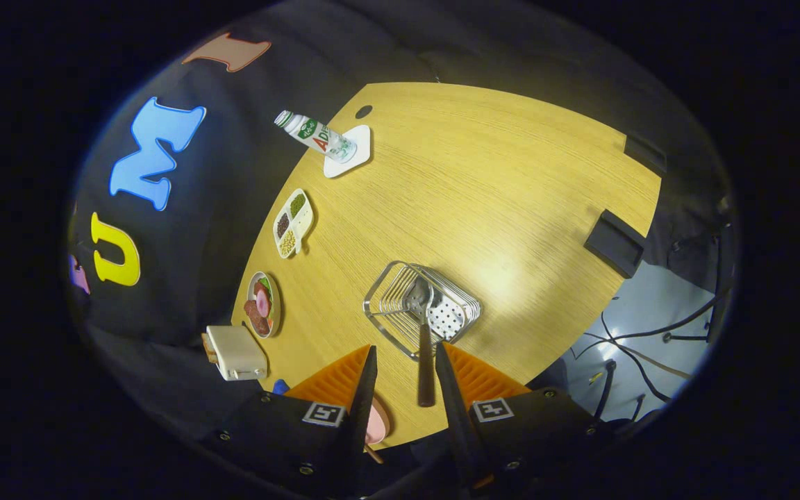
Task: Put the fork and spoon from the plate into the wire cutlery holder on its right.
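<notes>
- Toaster-like pale box [236, 353]: seen at the lower left, at the table's near-left edge
- Round plate of food [262, 304]: placed just above the pale box, on the table's left border
- Divided dish [292, 223]: set higher along the same border, three compartments filled with small grains or beans
- Bottle [317, 136]: shown at the upper left, standing on a white coaster [355, 156]
- Wooden table [483, 180]: occupies the middle of the frame; a dark round hole is noted near its far-left corner
- Pink plate [376, 422]: partly hidden at the lower centre, just behind the left finger
- Gripper [403, 389]: fingers held apart at the lower centre, pressing on nothing
- Spoon [422, 326]: dark handle is seen in the gap between the fingers, touching neither; bowl rests inside the holder
- Wire cutlery holder [417, 309]: lies just ahead of the fingers, centre of frame
- Black clamps [615, 243]: fixed to the table's right edge
- Cables [636, 347]: lie on the pale floor, lower right
</notes>
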The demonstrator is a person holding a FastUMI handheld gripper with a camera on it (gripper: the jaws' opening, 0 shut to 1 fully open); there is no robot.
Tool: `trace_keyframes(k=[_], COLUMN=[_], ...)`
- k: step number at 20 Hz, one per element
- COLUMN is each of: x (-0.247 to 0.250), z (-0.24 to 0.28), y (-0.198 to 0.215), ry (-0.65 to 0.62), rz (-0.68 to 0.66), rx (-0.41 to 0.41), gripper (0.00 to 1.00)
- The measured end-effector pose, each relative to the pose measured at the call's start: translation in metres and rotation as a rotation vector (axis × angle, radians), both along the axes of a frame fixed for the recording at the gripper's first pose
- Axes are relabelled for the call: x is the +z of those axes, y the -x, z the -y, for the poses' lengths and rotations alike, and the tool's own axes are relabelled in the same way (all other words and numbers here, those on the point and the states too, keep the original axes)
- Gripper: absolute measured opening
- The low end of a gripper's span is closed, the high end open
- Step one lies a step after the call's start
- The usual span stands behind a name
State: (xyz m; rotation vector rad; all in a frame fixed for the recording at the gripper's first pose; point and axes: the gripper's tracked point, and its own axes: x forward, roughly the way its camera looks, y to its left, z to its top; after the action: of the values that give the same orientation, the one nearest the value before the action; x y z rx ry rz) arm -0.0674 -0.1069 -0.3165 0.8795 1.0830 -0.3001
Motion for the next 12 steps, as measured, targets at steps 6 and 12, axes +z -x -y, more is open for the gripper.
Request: trace_keyframes(k=[6, 12], x=[0.015, 0.024], z=[-0.013, -0.029], y=[-0.006, -0.015], ry=[-0.002, -0.007], rz=[0.032, 0.057], rx=[0.029, 0.064], gripper=[0.52, 0.52])
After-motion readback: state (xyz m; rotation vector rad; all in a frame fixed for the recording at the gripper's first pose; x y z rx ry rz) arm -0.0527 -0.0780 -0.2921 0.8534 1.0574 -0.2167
